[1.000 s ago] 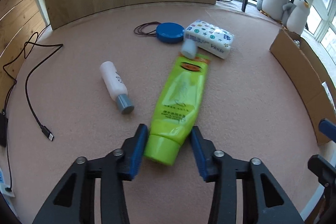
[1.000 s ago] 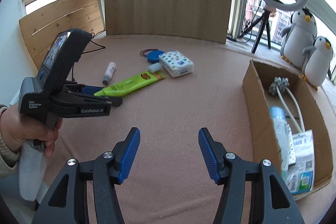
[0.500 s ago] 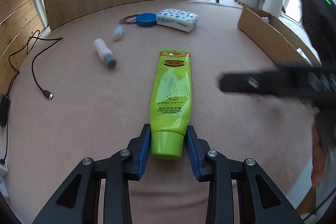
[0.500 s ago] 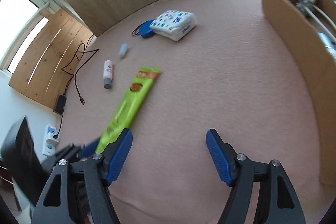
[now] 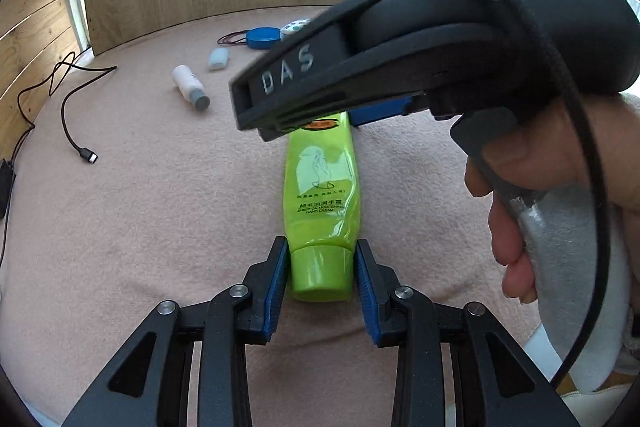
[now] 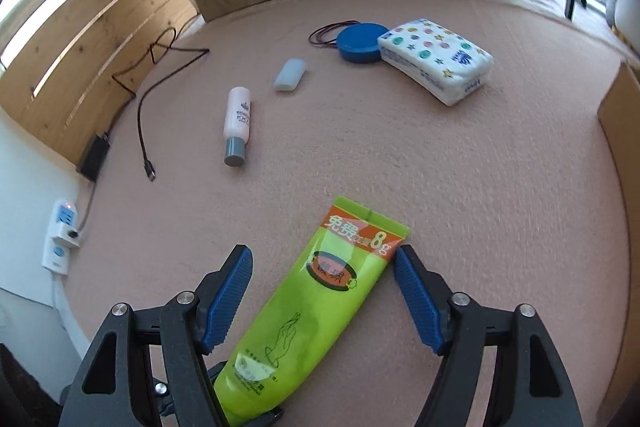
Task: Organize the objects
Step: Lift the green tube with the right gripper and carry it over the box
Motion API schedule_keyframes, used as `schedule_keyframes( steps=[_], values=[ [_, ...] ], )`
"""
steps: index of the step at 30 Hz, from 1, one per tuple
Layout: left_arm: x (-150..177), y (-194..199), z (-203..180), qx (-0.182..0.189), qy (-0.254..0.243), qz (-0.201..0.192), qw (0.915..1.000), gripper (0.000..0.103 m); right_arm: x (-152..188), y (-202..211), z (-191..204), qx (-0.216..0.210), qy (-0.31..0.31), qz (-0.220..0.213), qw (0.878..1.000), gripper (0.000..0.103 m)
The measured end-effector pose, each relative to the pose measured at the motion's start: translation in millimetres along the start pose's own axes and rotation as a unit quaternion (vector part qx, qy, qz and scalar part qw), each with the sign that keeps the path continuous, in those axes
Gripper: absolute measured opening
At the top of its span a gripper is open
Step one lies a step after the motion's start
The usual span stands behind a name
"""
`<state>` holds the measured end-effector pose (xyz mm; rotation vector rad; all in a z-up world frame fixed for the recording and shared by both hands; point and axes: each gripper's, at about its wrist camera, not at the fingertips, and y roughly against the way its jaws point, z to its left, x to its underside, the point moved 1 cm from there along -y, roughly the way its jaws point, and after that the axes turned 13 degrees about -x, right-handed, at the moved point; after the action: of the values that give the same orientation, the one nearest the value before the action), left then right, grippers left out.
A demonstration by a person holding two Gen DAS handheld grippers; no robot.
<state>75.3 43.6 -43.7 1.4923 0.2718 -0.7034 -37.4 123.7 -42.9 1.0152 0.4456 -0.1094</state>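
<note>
Inspected the pink surface (image 6: 480, 187) first: still loaded with loose items, so judged the organising task as early. Noted a cardboard box wall (image 6: 618, 131) at the right edge, presumed the destination. Found the green hand-cream tube (image 5: 320, 187) lying flat near the front edge of the surface, well apart from the other items. Confirmed the left gripper (image 5: 321, 249) clenched on the tube's cap, one blue pad pressed against each side. Found the right gripper (image 6: 323, 255) spread wide, straddling the tube's crimped end, with the right finger just beside or touching the tube's edge and the left finger clear of it. Judged the step in hand as a two-ended pick-up of the tube. Judged the next move to call for closing the right fingers on the flat crimped end, then lifting both ends level toward the box. Recorded the tissue pack (image 6: 436, 63), blue round tin (image 6: 358, 43), white bottle (image 6: 238, 119) and small pale cap (image 6: 290, 75) farther back, untouched. Compared with half a second before: found the left grip and the tube's position much the same, but the right gripper brought from off to one side to over the crimped end.
</note>
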Motion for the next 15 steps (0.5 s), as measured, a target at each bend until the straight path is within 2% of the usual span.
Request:
schedule_keyframes(
  steps=[1,2,12,15],
  values=[
    [1,1,1,-0.001,0.002,0.0,1.0,0.035,0,0,1,0.007,0.003,-0.001,1.0,0.053],
    [1,1,1,0.0,0.003,0.0,1.0,0.035,1,1,0,0.016,0.004,-0.003,1.0,0.041],
    [6,8,-2,-0.006,0.006,-0.001,1.0,0.035,5,12,-11,-0.019,-0.021,-0.018,0.999,0.024],
    [5,9,1,-0.007,0.006,-0.001,1.0,0.035,7,12,-14,-0.038,-0.033,-0.016,0.999,0.023]
  ],
)
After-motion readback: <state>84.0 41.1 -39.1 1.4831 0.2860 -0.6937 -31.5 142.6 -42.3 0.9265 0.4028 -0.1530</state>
